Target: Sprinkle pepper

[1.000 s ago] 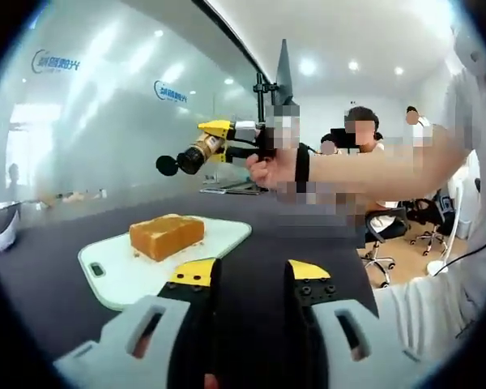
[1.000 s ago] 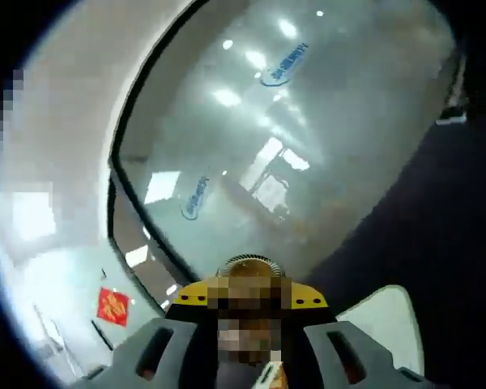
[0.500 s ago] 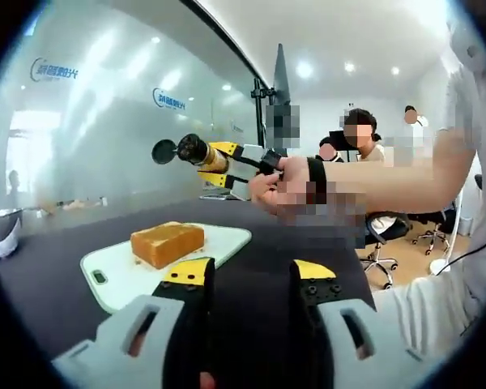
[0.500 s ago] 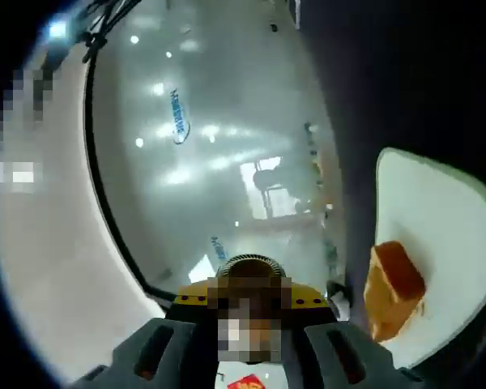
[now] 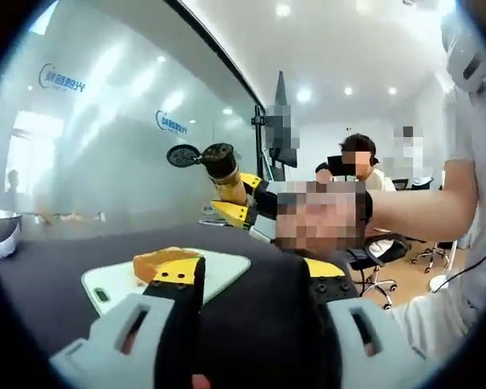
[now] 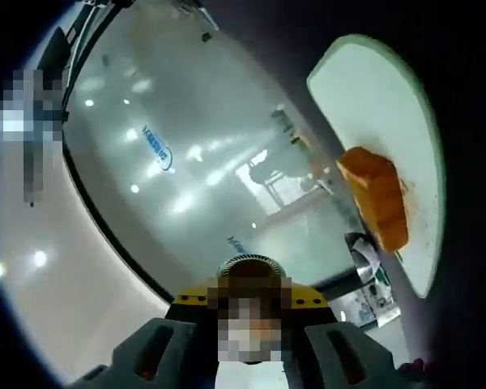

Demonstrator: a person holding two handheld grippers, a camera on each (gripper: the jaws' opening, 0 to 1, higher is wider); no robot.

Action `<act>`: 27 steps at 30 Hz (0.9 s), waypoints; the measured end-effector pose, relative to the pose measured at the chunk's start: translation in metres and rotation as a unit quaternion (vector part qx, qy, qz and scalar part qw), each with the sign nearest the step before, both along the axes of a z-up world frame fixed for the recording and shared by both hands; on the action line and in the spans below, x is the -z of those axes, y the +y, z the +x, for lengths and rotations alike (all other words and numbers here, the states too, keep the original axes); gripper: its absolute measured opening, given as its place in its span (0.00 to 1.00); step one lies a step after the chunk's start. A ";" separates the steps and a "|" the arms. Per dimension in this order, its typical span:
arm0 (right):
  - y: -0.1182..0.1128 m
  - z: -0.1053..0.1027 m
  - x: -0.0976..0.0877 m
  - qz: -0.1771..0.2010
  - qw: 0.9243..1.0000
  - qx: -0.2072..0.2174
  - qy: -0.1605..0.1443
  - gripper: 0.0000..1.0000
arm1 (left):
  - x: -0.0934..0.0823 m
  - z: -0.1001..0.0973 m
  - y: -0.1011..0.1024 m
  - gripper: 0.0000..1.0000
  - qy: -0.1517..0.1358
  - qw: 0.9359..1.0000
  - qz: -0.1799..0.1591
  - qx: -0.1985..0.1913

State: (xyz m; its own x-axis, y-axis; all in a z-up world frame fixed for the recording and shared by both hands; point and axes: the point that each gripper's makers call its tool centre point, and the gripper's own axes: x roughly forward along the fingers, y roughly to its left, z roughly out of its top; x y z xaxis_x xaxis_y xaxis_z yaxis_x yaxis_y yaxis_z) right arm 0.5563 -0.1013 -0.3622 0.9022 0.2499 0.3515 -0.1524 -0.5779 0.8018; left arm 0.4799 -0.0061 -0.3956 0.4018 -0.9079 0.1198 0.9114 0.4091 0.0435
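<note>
The right gripper (image 5: 231,203) pinches a pepper shaker (image 5: 221,166) between its 2 yellow-tipped jaws, seen in the left gripper view at about 11 o'clock from centre, above the dark table (image 5: 57,267). The shaker points up and toward 11 o'clock, its ribbed top uppermost, with a small black disc just beside it at 9 o'clock. In the right gripper view the same ribbed top (image 6: 247,267) sits between the jaws at 6 o'clock, and the view is rolled hard, so the white cutting board (image 6: 364,89) and the orange block of bread (image 6: 377,194) on it lie toward 2 o'clock.

The left gripper (image 5: 243,279) hovers low with its jaws spread and nothing between them; the bread (image 5: 158,261) peeks just above its left jaw, on the cutting board (image 5: 227,263).

The step in hand looks like the shake itself. To do it well, the shaker wants to sit directly over the bread with its top tipped down; at present it seems raised and off to one side. Short, firm shakes, with the pinch kept tight, should keep the pepper off the table.
</note>
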 end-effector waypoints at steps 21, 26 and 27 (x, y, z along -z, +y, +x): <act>0.071 -0.039 -0.018 0.048 0.994 -0.090 -0.029 0.22 | -0.078 0.021 -0.009 0.40 -0.020 0.994 -0.108 0.011; 0.079 -0.041 -0.017 0.048 0.993 -0.101 -0.028 0.22 | -0.085 0.015 -0.016 0.35 -0.034 0.992 -0.119 0.028; 0.080 -0.042 -0.018 0.050 0.993 -0.104 -0.028 0.22 | -0.086 0.015 -0.016 0.35 -0.037 0.992 -0.119 0.026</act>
